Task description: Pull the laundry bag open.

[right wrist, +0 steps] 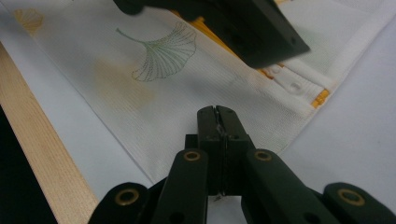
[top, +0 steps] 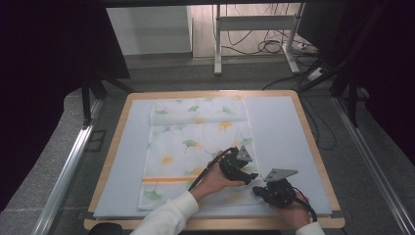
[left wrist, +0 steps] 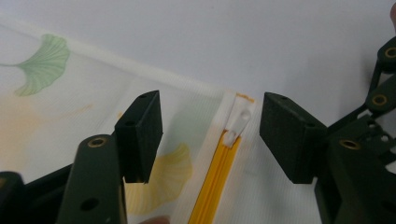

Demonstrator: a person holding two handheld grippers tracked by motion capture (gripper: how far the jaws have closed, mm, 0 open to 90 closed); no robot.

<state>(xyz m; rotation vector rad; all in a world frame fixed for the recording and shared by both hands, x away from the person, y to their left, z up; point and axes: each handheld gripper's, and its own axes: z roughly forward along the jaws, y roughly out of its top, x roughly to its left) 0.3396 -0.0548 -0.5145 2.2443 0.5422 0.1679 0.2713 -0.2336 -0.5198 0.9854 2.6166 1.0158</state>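
A white cloth cover [top: 191, 137] printed with green and yellow leaves lies flat on the pale mat [top: 279, 127]. An orange zipper [left wrist: 215, 182] runs across its near end and stops at a white pull tab [left wrist: 238, 122] by the cover's right edge. My left gripper [left wrist: 212, 100] hovers over that end with its jaws open, one on each side of the pull tab, not touching it. In the high view it is my left gripper [top: 247, 171]. My right gripper [right wrist: 216, 112] is shut on the cover's near right corner [top: 258, 192], which disappears under its jaws.
The mat covers a wooden table whose near edge [right wrist: 42, 154] runs close to my right gripper. Bare mat [top: 122, 156] lies on both sides of the cover. Beyond the table stand a white desk frame [top: 218, 44] and floor cables [top: 269, 46].
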